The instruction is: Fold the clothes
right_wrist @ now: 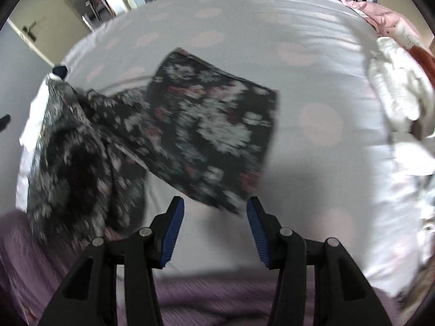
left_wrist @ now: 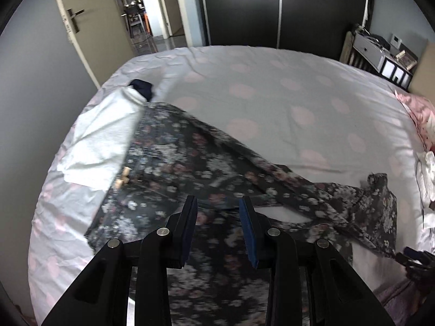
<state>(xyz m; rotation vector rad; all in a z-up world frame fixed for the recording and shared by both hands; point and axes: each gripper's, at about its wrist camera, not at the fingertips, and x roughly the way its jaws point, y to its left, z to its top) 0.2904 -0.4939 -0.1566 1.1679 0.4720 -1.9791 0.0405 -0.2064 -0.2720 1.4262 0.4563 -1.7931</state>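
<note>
Bedroom ahead of me: a wide bed [left_wrist: 272, 103] under a pale sheet dotted with faded pink spots fills both wrist views, with a dark wardrobe [left_wrist: 272, 8] beyond its far edge and an open door [left_wrist: 81, 24] off to the left. On that sheet I see the dark floral garment [left_wrist: 174, 163], spread loosely across the near part of the bed, one sleeve-like strip [left_wrist: 353, 203] running off to the right and ending in a crumpled cuff. From my right wrist camera the same floral garment [right_wrist: 206, 133] shows a broad panel lying on the sheet just past the fingertips, with the rest bunched up on the left. My left gripper [left_wrist: 218, 203] hangs over the floral cloth with its pads standing apart; nothing sits between them and I see no cloth pinched. My right gripper [right_wrist: 216, 203] is spread wider, its blue pads [right_wrist: 171, 233] bare, the hem of the floral panel just beyond the tips but not gripped. A folded white cloth [left_wrist: 103, 141] lies at the garment's left edge, touching it, with a small dark item [left_wrist: 141, 88] at its far end. A heap of white laundry [right_wrist: 397, 92] sits near the right side of the bed, beside a pink pillow [right_wrist: 386, 19]. Mauve fabric [right_wrist: 206, 296] crosses the bottom of the right view, close under the gripper. Both views are smeared by motion.
</note>
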